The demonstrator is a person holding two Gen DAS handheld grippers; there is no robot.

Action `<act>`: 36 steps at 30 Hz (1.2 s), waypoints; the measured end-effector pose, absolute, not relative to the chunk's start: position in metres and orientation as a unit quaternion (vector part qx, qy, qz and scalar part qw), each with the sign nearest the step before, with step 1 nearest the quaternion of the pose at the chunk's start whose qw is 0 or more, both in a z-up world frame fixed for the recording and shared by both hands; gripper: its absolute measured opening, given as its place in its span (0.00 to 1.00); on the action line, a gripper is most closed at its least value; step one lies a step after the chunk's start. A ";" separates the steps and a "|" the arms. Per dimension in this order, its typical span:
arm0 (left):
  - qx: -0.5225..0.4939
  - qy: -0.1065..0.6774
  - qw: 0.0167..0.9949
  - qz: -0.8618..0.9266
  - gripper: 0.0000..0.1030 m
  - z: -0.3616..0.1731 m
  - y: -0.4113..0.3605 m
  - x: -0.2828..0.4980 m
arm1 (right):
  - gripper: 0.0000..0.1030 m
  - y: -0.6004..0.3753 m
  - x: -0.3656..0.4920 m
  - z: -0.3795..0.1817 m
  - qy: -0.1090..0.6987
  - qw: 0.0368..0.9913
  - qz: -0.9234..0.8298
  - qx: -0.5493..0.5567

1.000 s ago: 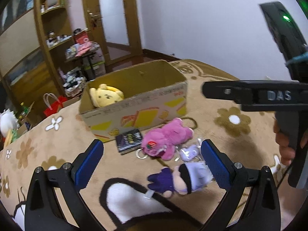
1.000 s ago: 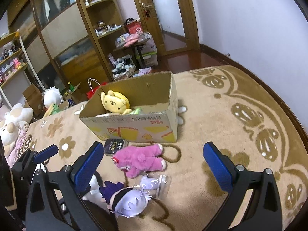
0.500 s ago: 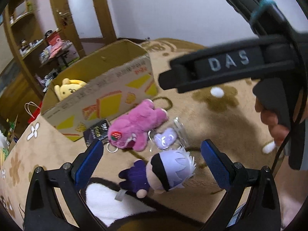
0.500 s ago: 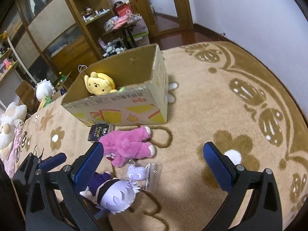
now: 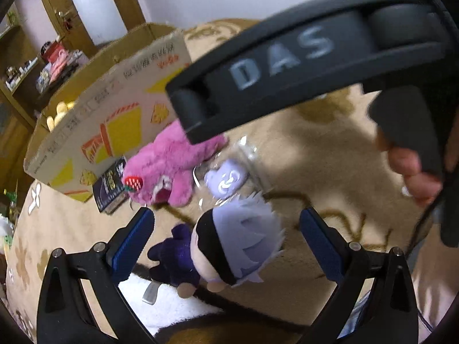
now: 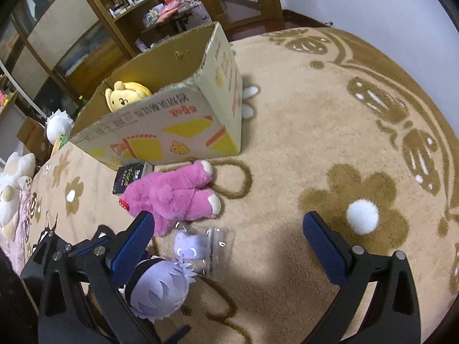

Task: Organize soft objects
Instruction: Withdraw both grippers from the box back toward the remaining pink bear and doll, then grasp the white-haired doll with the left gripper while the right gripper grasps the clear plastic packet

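A doll with lilac hair and a black blindfold (image 5: 235,246) lies on the rug between the open fingers of my left gripper (image 5: 226,240); it also shows in the right wrist view (image 6: 157,289). A pink plush bear (image 5: 166,169) (image 6: 175,197) lies in front of the cardboard box (image 5: 109,120) (image 6: 172,126). A small lilac plush in a clear bag (image 5: 226,177) (image 6: 198,246) lies between bear and doll. A yellow plush (image 6: 126,97) sits inside the box. My right gripper (image 6: 229,246) is open and empty above the bagged plush.
A small dark booklet (image 6: 129,177) lies by the box's front. The right gripper's body (image 5: 301,57) crosses the top of the left wrist view. White plush toys (image 6: 17,172) lie at the rug's left edge. Shelves (image 6: 120,8) and a door stand behind.
Both grippers have moved lower and closer to the toys. The left gripper's fingers now flank the blindfolded doll. The right gripper has moved in over the bagged plush.
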State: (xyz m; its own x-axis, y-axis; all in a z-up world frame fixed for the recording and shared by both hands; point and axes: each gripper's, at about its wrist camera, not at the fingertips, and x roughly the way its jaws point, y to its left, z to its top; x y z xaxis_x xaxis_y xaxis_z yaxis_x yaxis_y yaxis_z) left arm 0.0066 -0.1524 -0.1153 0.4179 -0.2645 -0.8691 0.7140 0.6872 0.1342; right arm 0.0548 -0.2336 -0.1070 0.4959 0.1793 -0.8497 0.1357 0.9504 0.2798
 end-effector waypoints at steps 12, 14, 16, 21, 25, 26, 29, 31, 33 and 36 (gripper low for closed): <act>0.195 0.517 0.782 -0.290 0.81 -0.131 -0.136 0.032 | 1.00 -0.214 0.057 -0.134 0.556 0.817 0.050 0.142; 0.188 0.520 0.779 -0.294 0.77 -0.131 -0.134 0.033 | 0.97 -0.210 0.058 -0.138 0.565 0.810 0.061 0.146; 0.177 0.527 0.775 -0.300 0.72 -0.129 -0.133 0.035 | 0.92 -0.208 0.059 -0.142 0.571 0.805 0.066 0.149; 0.150 0.541 0.771 -0.300 0.70 -0.127 -0.124 0.041 | 0.74 -0.204 0.063 -0.150 0.579 0.798 0.067 0.155; 0.129 0.548 0.768 -0.305 0.62 -0.125 -0.117 0.042 | 0.42 -0.202 0.066 -0.153 0.582 0.795 0.075 0.157; 0.127 0.548 0.769 -0.305 0.61 -0.125 -0.118 0.041 | 0.38 -0.201 0.066 -0.153 0.581 0.793 0.083 0.164; 0.114 0.548 0.770 -0.305 0.56 -0.121 -0.111 0.039 | 0.25 -0.198 0.064 -0.147 0.573 0.801 0.087 0.153; 0.098 0.550 0.774 -0.299 0.53 -0.118 -0.104 0.039 | 0.21 -0.198 0.063 -0.140 0.563 0.806 0.089 0.157; 0.091 0.548 0.778 -0.293 0.52 -0.115 -0.100 0.038 | 0.18 -0.199 0.062 -0.137 0.559 0.808 0.092 0.164; 0.086 0.544 0.786 -0.282 0.52 -0.110 -0.092 0.036 | 0.15 -0.198 0.061 -0.134 0.556 0.808 0.095 0.172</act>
